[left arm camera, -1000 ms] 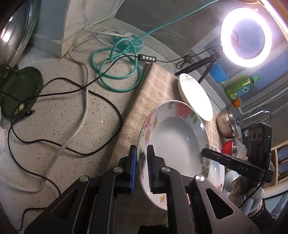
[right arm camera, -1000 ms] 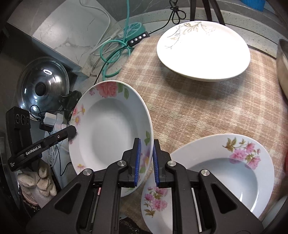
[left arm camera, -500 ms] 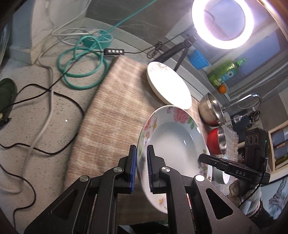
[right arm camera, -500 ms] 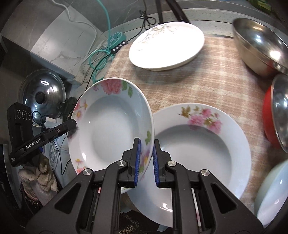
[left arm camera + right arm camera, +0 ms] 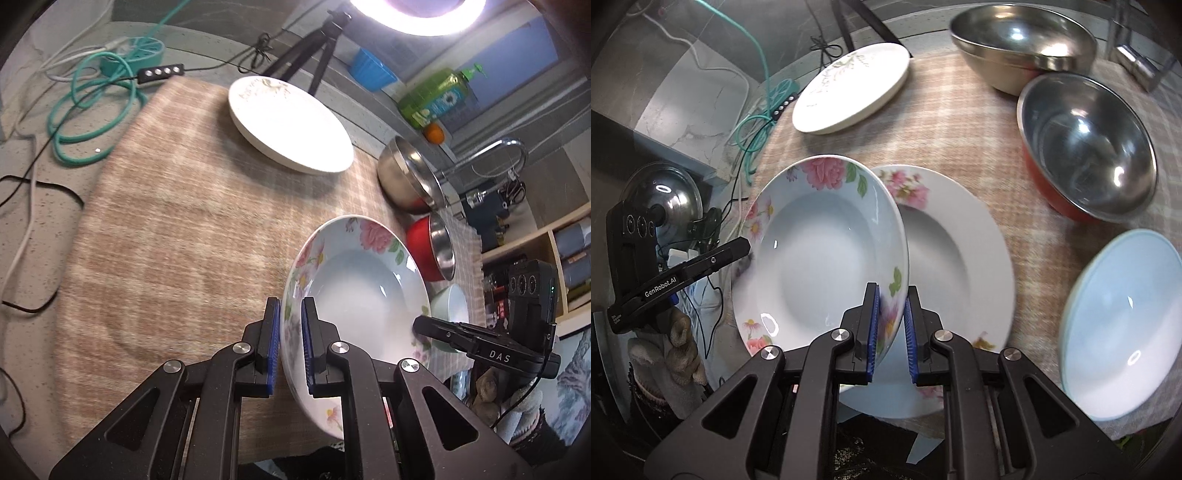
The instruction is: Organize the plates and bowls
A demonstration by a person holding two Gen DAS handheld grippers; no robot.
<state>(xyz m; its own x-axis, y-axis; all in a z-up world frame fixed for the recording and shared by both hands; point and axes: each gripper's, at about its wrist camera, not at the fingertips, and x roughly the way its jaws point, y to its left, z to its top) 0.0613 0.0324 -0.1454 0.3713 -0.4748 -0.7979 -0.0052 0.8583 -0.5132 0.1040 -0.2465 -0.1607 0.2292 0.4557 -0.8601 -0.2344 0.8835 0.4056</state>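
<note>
A floral deep plate hangs tilted above the checked cloth, gripped at opposite rims. My left gripper is shut on its left rim. My right gripper is shut on its right rim. In the right wrist view the held plate overlaps a second floral plate that lies on the cloth. A white leaf-patterned plate rests at the back of the cloth.
A steel bowl, a red bowl with steel inside and a pale blue-green bowl stand along the right. A teal cable coil, a tripod and a soap bottle lie beyond the cloth. A pot lid sits lower left.
Both grippers have carried the floral plate to the right over the cloth. It now overlaps the second floral plate, and the bowls have come into view.
</note>
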